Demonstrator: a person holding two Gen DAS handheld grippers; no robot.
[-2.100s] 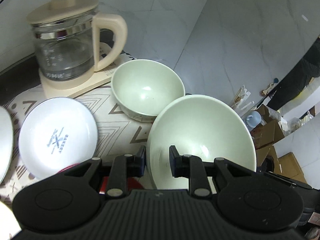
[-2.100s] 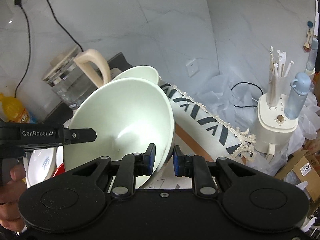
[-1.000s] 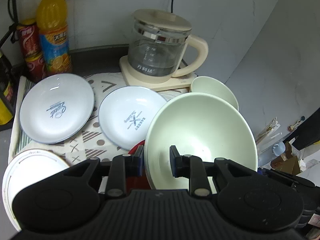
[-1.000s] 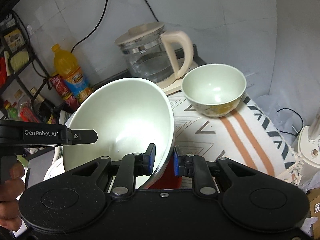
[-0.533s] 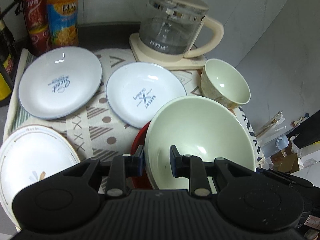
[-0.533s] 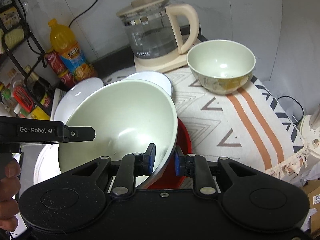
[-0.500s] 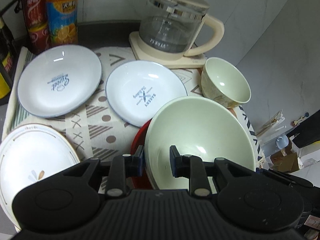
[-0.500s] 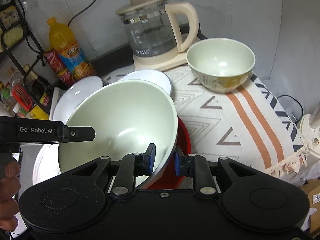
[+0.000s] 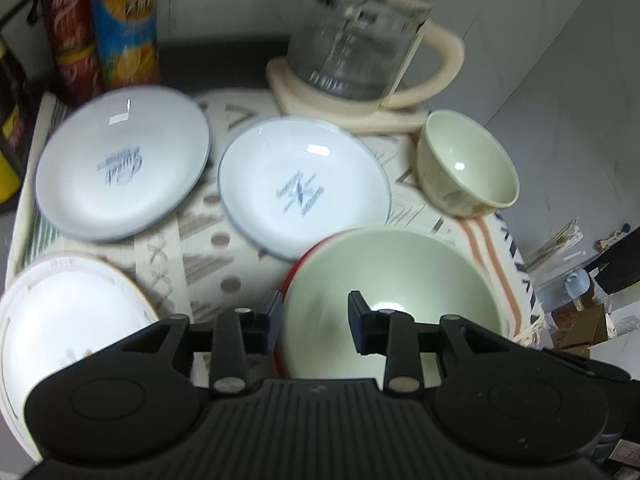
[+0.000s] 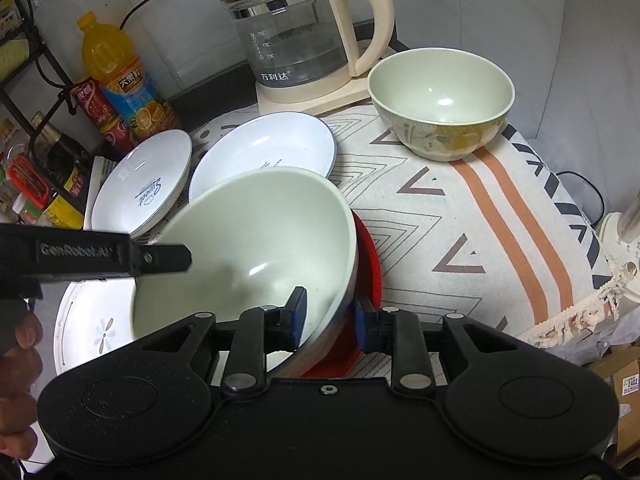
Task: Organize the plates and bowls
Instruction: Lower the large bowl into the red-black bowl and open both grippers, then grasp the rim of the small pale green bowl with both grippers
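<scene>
We see the large green bowl [image 10: 256,240] resting in the red dish [image 10: 370,264] on the patterned cloth [image 10: 460,216], its rim between the fingers of both grippers. The left gripper [image 9: 314,320] and right gripper [image 10: 328,316] have just been opening — pads now slightly off the rim. The small bowl [image 10: 440,100] stands near the kettle [image 10: 304,32] — two white plates [image 9: 304,196] lie alongside.

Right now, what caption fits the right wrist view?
Large green bowl over a red dish, its rim between the right gripper's opening fingers.
</scene>
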